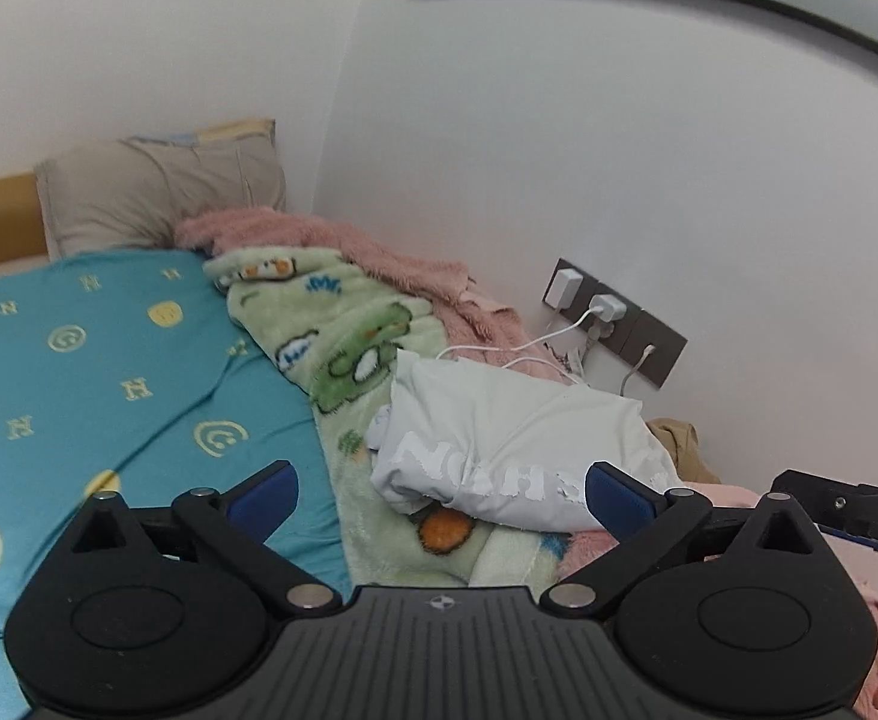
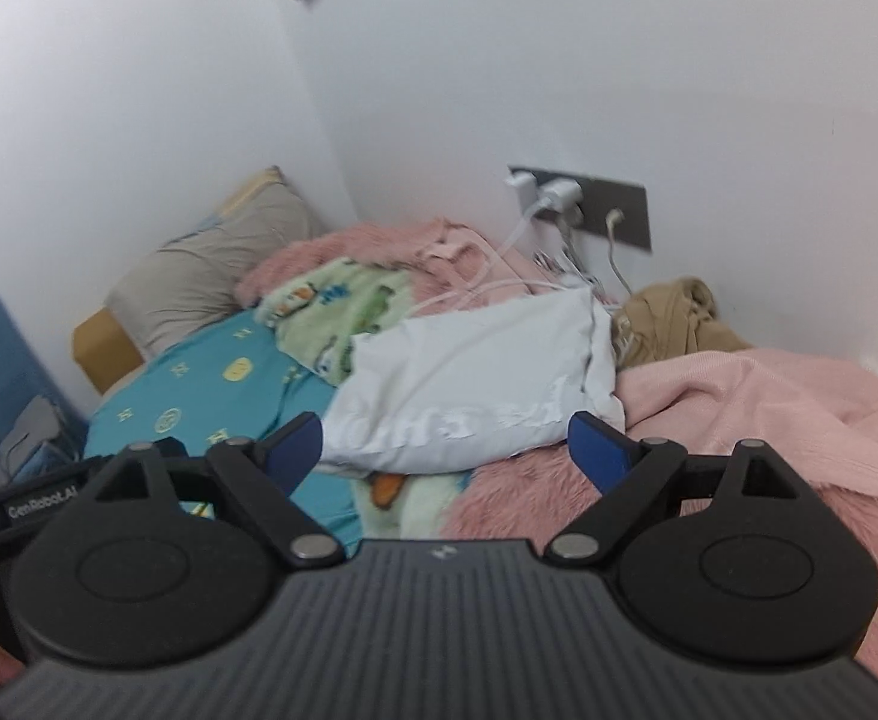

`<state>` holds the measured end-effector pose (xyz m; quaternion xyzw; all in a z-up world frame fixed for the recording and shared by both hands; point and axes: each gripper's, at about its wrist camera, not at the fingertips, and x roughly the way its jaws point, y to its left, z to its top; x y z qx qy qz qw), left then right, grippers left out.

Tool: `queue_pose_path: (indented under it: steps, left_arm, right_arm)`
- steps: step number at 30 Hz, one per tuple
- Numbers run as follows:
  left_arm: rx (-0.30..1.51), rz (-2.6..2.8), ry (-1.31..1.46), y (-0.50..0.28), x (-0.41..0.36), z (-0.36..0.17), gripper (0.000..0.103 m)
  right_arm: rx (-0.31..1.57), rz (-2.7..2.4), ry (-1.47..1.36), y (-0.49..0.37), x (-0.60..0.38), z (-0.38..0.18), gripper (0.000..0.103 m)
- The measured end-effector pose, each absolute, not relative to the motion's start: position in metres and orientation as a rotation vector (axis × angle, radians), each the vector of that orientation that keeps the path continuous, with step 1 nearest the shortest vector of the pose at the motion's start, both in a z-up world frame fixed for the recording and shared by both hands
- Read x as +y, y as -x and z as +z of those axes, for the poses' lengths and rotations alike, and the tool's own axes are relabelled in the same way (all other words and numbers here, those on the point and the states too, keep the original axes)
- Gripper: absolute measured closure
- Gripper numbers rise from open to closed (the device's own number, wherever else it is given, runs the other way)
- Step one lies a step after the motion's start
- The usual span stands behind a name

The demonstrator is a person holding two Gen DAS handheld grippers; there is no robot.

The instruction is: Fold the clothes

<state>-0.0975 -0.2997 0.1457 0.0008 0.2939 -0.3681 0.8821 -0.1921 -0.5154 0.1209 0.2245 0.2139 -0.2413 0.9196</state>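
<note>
A folded white garment [image 1: 517, 450] with cracked white lettering lies on the bed, on a green cartoon blanket [image 1: 354, 354]. It also shows in the right wrist view [image 2: 475, 384]. My left gripper [image 1: 439, 495] is open and empty, held just short of the garment's near edge. My right gripper [image 2: 445, 450] is open and empty, also just in front of the garment. A pink knitted garment [image 2: 769, 414] lies loose to the right. A tan garment [image 2: 679, 318] is bunched by the wall.
A teal patterned sheet [image 1: 108, 372] covers the bed's left side, with a beige pillow [image 1: 156, 198] at the head. A pink fluffy blanket [image 1: 378, 252] runs along the wall. Chargers and white cables [image 1: 595, 312] hang from a wall socket behind the garment.
</note>
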Motion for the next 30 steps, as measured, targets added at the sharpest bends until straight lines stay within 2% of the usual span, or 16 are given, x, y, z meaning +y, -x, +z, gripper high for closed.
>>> queue_pose_path:
  steps: [11, 22, 30]
  left_arm:
    - [0.392, -0.723, -0.011, 0.188, -0.218, 0.161, 0.0]
    - [0.311, -0.679, -0.014, 0.232, -0.173, 0.129, 0.0]
    - [0.285, -0.665, -0.02, 0.244, -0.163, 0.124, 0.0]
  right_arm:
    - [0.307, -0.415, -0.269, 0.242, -0.429, 0.129, 0.013]
    - [0.218, -0.426, -0.11, 0.264, -0.371, 0.103, 0.013]
    - [0.224, -0.451, -0.109, 0.27, -0.366, 0.083, 0.013]
